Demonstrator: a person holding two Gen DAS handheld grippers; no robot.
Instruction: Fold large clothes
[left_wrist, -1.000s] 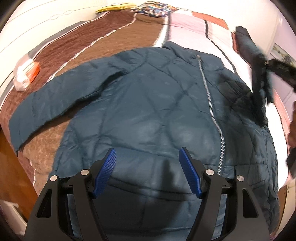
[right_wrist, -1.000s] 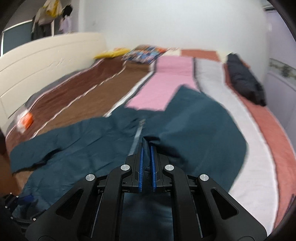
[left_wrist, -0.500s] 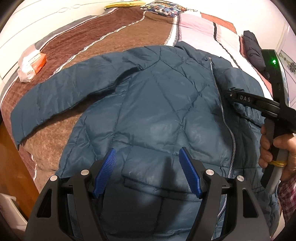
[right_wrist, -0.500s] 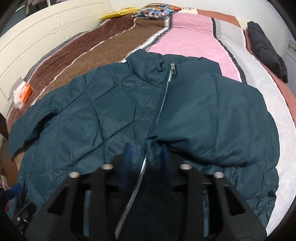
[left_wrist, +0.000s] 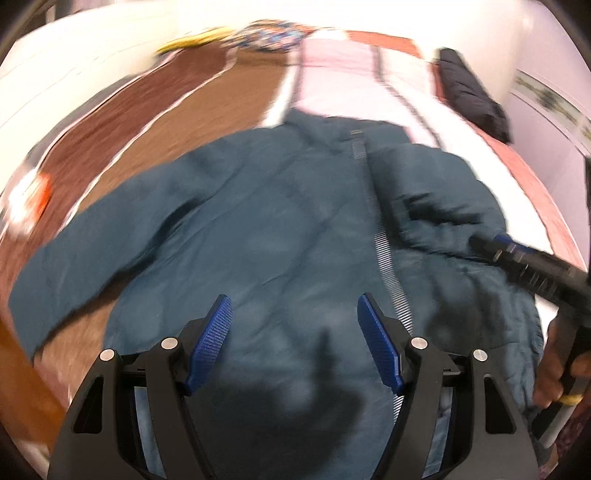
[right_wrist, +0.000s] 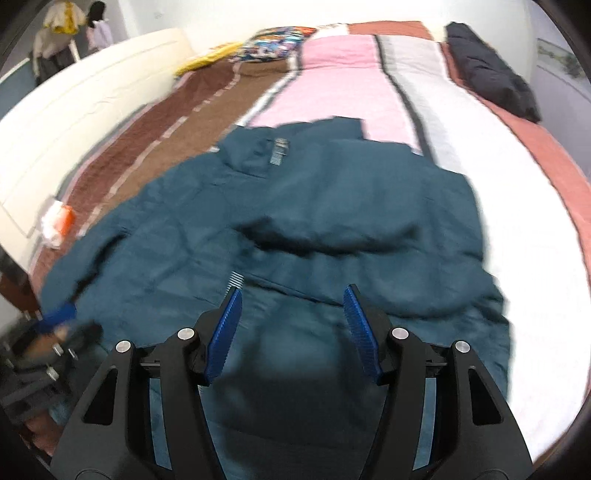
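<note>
Jacket: the dark teal quilted zip-up jacket (left_wrist: 280, 236) lies front-up across the striped brown, pink and white bed cover (right_wrist: 343, 77), spread flat so it can be folded.
Right sleeve: its right sleeve (right_wrist: 369, 206) is laid across the chest, a first fold made to narrow the garment.
Left sleeve: the other sleeve (left_wrist: 92, 254) lies stretched out sideways, not yet folded in.
Left tool: the left tool (left_wrist: 293, 343) hovers over the hem, blue pads apart, holding nothing.
Right tool: the right tool (right_wrist: 291, 328) is spread apart too, empty, above the lower front.
Next: probably the outstretched sleeve.
</note>
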